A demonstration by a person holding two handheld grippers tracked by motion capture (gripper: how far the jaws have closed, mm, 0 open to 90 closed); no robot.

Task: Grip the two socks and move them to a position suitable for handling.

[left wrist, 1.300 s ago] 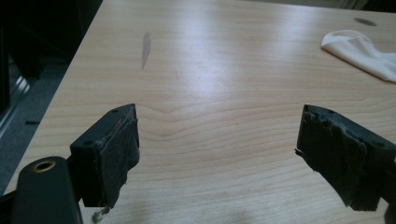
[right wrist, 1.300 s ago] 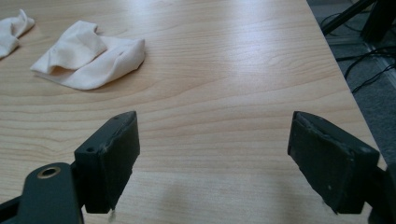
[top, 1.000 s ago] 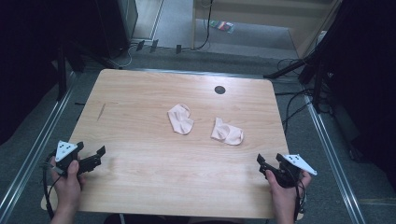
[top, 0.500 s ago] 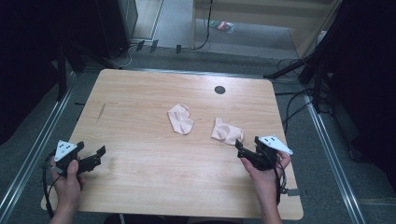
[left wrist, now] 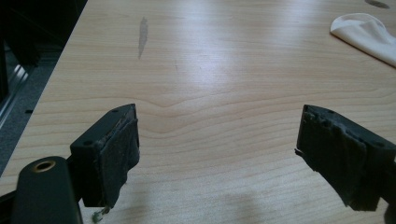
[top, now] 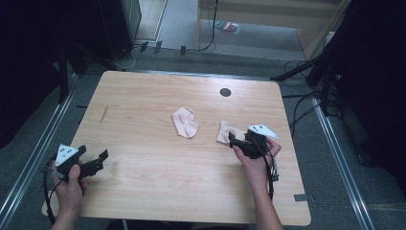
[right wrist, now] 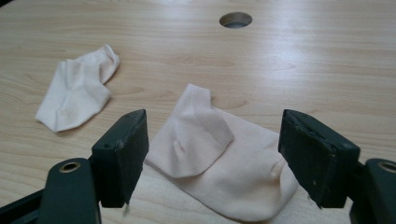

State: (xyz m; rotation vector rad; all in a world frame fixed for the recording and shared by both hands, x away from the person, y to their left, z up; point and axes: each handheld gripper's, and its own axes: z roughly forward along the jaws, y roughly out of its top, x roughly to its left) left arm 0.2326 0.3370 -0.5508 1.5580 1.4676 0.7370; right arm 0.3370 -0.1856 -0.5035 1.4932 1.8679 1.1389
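Two pale pink socks lie in the middle of the wooden table [top: 143,100]. One sock [top: 185,122] [right wrist: 77,93] lies flat to the left; its edge also shows far off in the left gripper view [left wrist: 369,32]. The other sock [top: 224,132] [right wrist: 219,158] lies crumpled right under my right gripper [top: 233,140] [right wrist: 215,140]. Its jaws straddle that sock, stand wide and have just been closing a little; the pads do not touch the fabric. My left gripper [top: 98,160] [left wrist: 217,154] rests open over bare wood near the table's front left corner.
A round cable hole [top: 225,92] [right wrist: 235,19] sits in the table behind the socks. A dark streak [top: 104,113] [left wrist: 143,30] marks the wood at the left. Metal rails, cables and stands line the floor around the table.
My right hand has moved from the table's front right edge leftward and away from the person, up to the right sock. The left hand and both socks have stayed put.
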